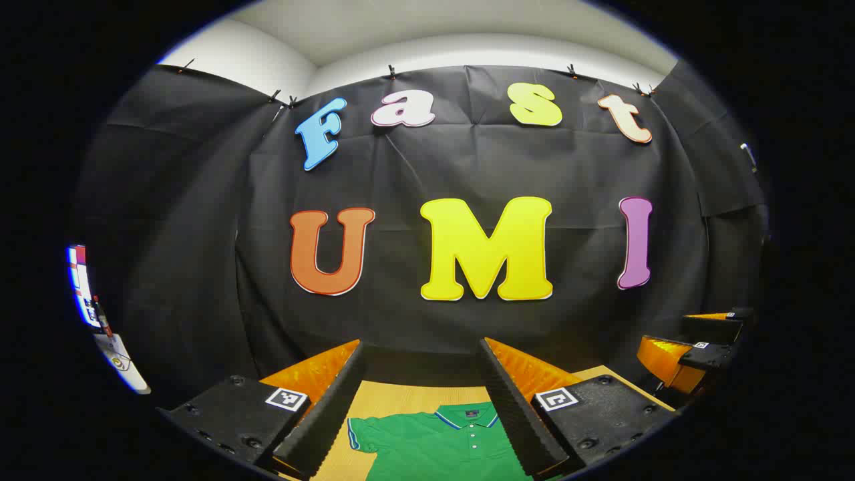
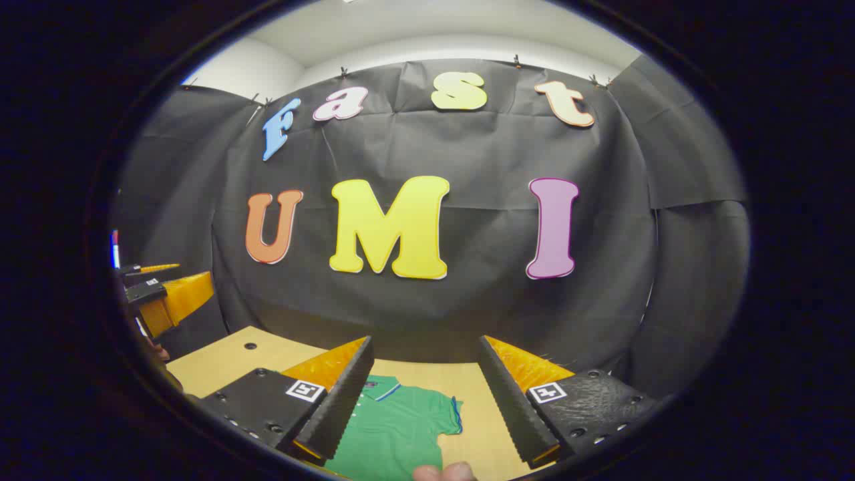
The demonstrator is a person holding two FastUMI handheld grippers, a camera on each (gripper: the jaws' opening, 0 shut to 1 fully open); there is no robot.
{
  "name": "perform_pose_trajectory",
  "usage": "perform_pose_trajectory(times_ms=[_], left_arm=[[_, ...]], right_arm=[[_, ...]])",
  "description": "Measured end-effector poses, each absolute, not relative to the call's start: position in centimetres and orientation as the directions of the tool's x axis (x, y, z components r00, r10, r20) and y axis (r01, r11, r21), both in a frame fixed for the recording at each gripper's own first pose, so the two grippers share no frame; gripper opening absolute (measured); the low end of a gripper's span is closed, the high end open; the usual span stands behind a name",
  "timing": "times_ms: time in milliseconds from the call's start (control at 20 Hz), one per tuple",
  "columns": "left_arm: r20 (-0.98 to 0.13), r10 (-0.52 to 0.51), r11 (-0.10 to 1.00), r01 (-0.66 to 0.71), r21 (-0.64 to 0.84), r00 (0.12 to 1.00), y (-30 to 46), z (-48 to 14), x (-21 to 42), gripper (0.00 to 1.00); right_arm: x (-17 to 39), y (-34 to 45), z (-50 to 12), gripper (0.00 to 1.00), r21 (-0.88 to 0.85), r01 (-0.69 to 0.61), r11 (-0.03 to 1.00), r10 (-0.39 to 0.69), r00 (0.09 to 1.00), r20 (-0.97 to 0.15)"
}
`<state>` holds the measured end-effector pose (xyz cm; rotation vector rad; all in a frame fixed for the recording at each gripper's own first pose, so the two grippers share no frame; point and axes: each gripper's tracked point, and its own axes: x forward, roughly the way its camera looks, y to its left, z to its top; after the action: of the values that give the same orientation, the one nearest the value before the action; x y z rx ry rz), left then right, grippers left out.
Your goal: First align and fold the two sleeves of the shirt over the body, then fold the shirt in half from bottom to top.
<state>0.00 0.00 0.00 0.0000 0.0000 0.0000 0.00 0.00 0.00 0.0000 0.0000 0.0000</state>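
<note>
My left gripper [image 1: 421, 394] and right gripper [image 2: 424, 394] both hang spread wide, empty, above the green shirt [image 1: 434, 444] lying flat on the table [image 1: 394, 401] – light, limp cloth, so I'd pinch each sleeve [image 1: 364, 434] at its cuff edge

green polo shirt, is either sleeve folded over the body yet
No, the green polo shirt lies flat on the table, its sleeve spread outward.

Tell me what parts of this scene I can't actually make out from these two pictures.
- Green polo shirt: its lower body is cut off by the bottom edge in the left gripper view, and one side sits behind a finger.
- Same shirt, right gripper view: the collar side is hidden by a finger.
- Pale wooden table: near edge out of sight.
</note>
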Motion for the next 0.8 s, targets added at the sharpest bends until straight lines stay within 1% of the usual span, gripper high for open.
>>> perform_pose_trajectory(times_ms=[100,150,250,450,500,550,600,750,800], left_arm=[[-0.014,-0.007,1.000,0.007,-0.006,1.000,-0.6,-0.4,0.3,1.00],[-0.022,-0.009,1.000,0.009,-0.008,1.000,-0.9,-0.7,0.3,1.00],[-0.033,-0.011,1.000,0.010,-0.019,0.999,-1.1,-1.3,0.5,1.00],[-0.056,-0.011,1.000,0.010,-0.020,0.998,-1.4,-2.0,0.6,1.00],[-0.057,-0.006,1.000,0.006,-0.015,0.998,-1.3,-1.9,0.7,1.00],[-0.052,-0.010,1.000,0.009,-0.016,0.999,-1.3,-1.8,0.7,1.00],[-0.046,-0.011,1.000,0.010,-0.016,0.999,-1.2,-1.7,0.8,1.00],[-0.037,-0.016,1.000,0.016,-0.005,0.999,-1.4,-1.3,0.9,1.00],[-0.032,-0.019,1.000,0.019,-0.005,0.999,-1.3,-1.3,1.0,1.00]], right_arm=[[0.0,-0.8,0.0,0.95,0.000,0.011,1.000,-0.011,1.000,0.004],[0.0,-1.2,0.0,0.96,0.003,0.019,1.000,-0.019,1.000,0.005],[0.3,-1.9,0.0,0.95,0.003,0.036,0.999,-0.036,0.999,0.005],[0.5,-2.7,-0.7,0.96,0.009,0.042,0.999,-0.042,0.999,-0.019],[0.5,-2.7,-0.7,0.97,0.010,0.042,0.999,-0.042,0.999,-0.020],[0.6,-2.8,-0.6,0.95,0.009,0.044,0.999,-0.043,0.999,-0.018],[0.7,-2.8,-0.6,0.96,0.008,0.043,0.999,-0.043,0.999,-0.018],[0.8,-2.8,-0.9,0.96,-0.001,0.036,0.999,-0.036,0.999,-0.025],[0.9,-2.9,-1.2,0.95,-0.007,0.038,0.999,-0.038,0.999,-0.032]])
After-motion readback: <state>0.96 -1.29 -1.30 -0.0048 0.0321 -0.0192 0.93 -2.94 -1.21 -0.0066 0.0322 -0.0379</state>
